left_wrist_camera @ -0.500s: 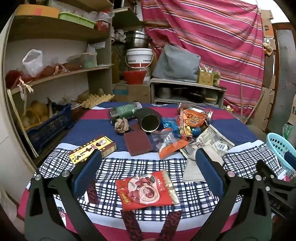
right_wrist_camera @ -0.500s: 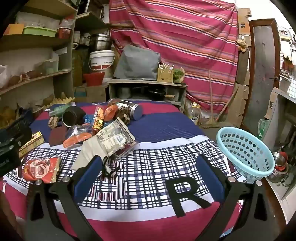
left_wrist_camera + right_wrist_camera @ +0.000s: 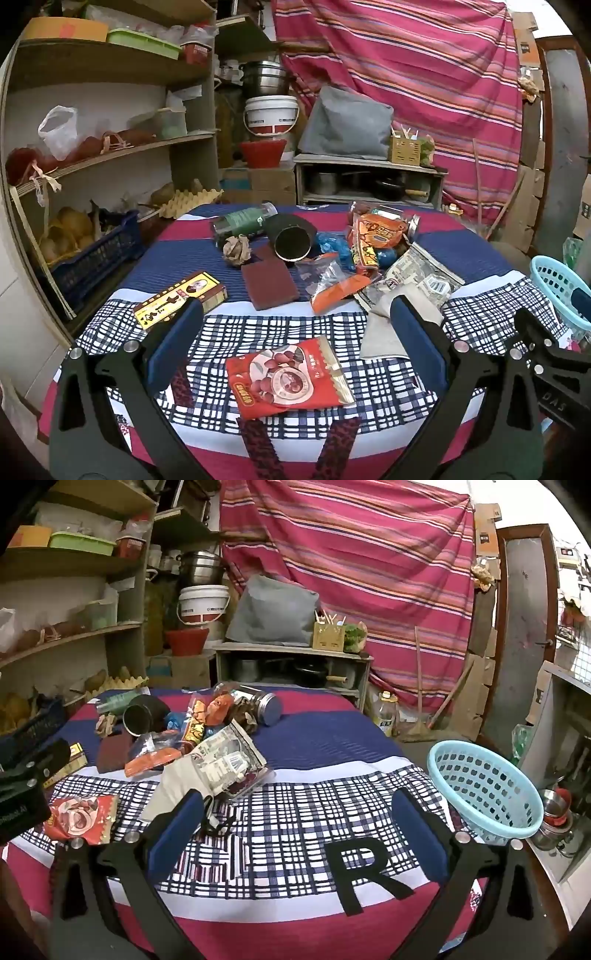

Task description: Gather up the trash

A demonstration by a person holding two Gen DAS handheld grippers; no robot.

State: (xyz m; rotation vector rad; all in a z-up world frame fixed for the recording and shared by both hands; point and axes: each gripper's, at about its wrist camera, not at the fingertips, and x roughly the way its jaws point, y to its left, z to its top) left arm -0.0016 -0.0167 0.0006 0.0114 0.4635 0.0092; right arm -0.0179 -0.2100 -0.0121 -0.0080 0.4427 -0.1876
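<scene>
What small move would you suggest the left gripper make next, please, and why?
Probably ease the left gripper down onto the red snack packet: its jaws stand open and empty, the packet lies flat on the tablecloth directly ahead between them, nearest of the trash, and the blue basket looks empty.

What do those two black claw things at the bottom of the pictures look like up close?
Both are alike: the left gripper and the right gripper have black angular frames with silver bolts, and jaws faced with dark blue pads. No cables, sleeves or hands show.
</scene>
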